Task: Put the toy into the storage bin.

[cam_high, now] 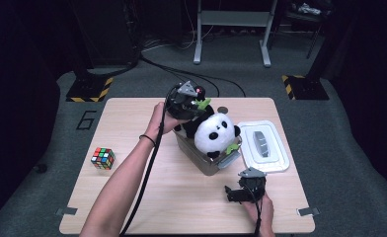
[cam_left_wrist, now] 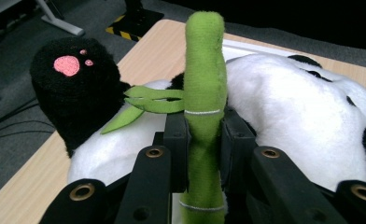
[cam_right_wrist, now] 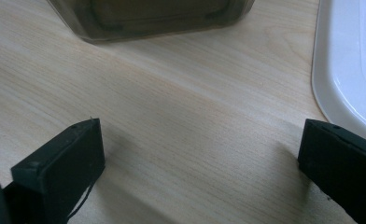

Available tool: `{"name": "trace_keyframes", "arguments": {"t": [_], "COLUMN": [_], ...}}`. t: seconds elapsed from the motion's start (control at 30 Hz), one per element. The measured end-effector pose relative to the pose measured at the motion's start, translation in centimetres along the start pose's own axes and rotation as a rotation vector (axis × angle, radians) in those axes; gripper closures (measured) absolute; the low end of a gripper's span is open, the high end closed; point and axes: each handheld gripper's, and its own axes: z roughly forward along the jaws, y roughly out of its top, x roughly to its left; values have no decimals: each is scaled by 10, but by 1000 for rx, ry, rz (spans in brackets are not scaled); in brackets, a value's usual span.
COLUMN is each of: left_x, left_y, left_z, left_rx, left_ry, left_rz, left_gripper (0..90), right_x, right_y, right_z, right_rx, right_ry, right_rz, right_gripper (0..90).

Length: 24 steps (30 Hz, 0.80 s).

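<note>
My left hand-held gripper (cam_left_wrist: 204, 140) clamped on fuzzy green bamboo stalk (cam_left_wrist: 203, 84) of plush panda (cam_high: 213, 132), panda atop translucent bin (cam_high: 206, 160), my right hand-held gripper (cam_right_wrist: 200, 158) jaws apart over pale woodgrain table (cam_high: 132, 128), dark room.

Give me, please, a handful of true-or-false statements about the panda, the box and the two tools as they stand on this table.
1. The left tool is shut on the green bamboo stalk of the plush panda. True.
2. The right tool grips the white lid. False: its jaws stand open over bare table, with the lid beside them.
3. The panda lies in the clear box, sticking out above its rim. True.
4. The puzzle cube sits inside the box. False: it lies on the table, near the left edge in the high view.
5. The lid is on the box. False: it lies flat beside it.
</note>
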Motion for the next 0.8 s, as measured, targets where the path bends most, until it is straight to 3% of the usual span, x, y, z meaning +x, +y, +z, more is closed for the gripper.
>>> {"name": "trace_keyframes", "arguments": {"t": [0.33, 0.67, 0.8], "left_x": [-3, -12, -18], "left_y": [-2, -2, -1], "left_z": [14, 28, 31], "left_rx": [33, 83, 95], "left_ry": [-33, -25, -13], "left_rz": [-4, -4, 14], "left_gripper": [760, 745, 678], "right_x": [0, 0, 0], "right_y": [0, 0, 0], "right_z": [0, 0, 0], "right_rx": [0, 2, 2], "right_ry": [-2, -3, -3], "right_rz": [-1, 3, 2], "right_gripper": [0, 0, 0]}}
